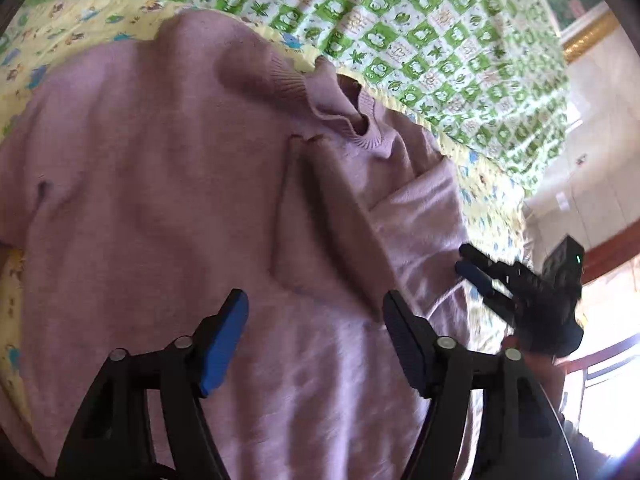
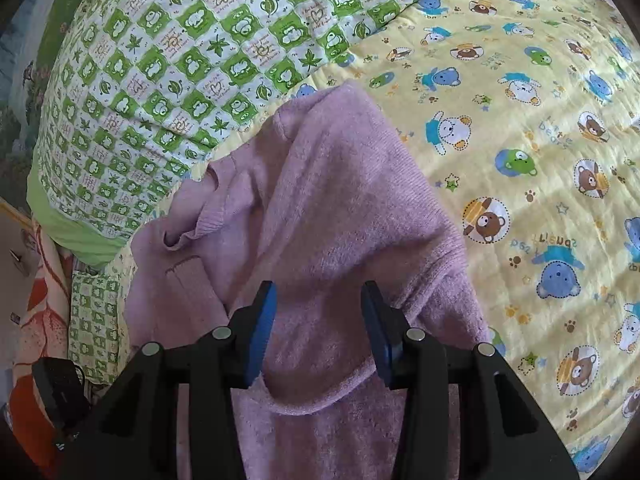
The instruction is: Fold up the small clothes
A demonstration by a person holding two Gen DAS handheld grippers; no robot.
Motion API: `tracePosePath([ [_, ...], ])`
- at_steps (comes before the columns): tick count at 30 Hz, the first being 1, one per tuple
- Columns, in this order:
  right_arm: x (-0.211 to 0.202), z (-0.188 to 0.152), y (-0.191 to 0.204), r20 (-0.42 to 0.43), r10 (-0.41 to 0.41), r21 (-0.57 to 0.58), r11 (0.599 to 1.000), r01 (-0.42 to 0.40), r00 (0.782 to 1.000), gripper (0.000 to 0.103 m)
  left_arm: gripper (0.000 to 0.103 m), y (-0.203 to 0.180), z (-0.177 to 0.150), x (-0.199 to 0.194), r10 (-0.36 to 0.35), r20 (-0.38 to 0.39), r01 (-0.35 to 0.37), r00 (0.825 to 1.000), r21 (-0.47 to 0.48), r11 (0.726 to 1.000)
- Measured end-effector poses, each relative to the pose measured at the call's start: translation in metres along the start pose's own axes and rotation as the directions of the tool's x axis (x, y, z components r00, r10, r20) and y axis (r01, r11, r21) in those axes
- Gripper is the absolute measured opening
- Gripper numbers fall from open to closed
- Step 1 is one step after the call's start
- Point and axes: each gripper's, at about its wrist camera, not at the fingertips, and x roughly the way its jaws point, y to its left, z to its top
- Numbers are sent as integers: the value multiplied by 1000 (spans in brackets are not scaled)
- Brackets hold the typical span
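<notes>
Hovering open-fingered over sweater.

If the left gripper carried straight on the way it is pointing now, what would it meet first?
Most likely the pink sweater: the left gripper stands open right over its folded body, nothing between, though depth is hard to judge.

The right gripper has its blue pads apart over a pink sweater; the sweater lies on a yellow bear blanket; a green checked quilt is behind it.
</notes>
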Motion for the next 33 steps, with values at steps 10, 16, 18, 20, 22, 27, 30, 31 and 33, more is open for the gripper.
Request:
tracePosePath([
  [10,0,12,-13,-3,-14,-5,1000,14,1000,45,56,-34,68,90,292,-112,-298,950,-42,954],
  [16,-4,35,-20,37,-55,-48,997,56,998,45,7,-24,60,75,166,-67,-169,984,-49,984],
  [18,-1,50,-20,65,-81,-86,993,87,995,45,6,-24,52,47,73,9,-72,997,-46,996],
  [20,7,66,-19,69,-96,-108,989,103,993,47,5,-24,40,13,7,102,-5,995,-17,1000],
  [22,18,80,-17,51,-103,-144,983,109,993,58,5,-17,23,-15,-39,161,42,986,-11,999],
  [27,50,94,-14,-16,-144,-215,967,138,989,67,5,19,-22,-34,-40,151,49,988,-54,997],
  [30,60,91,-15,-37,-128,-222,968,117,991,66,5,37,-43,-25,-42,119,56,992,-114,992],
  [31,61,90,-14,-36,-121,-225,968,110,992,45,5,38,-47,-23,-41,115,54,993,-120,991],
  [33,61,91,-15,-46,-89,-220,973,77,995,12,5,33,-40,-25,-56,139,72,989,-109,991],
])
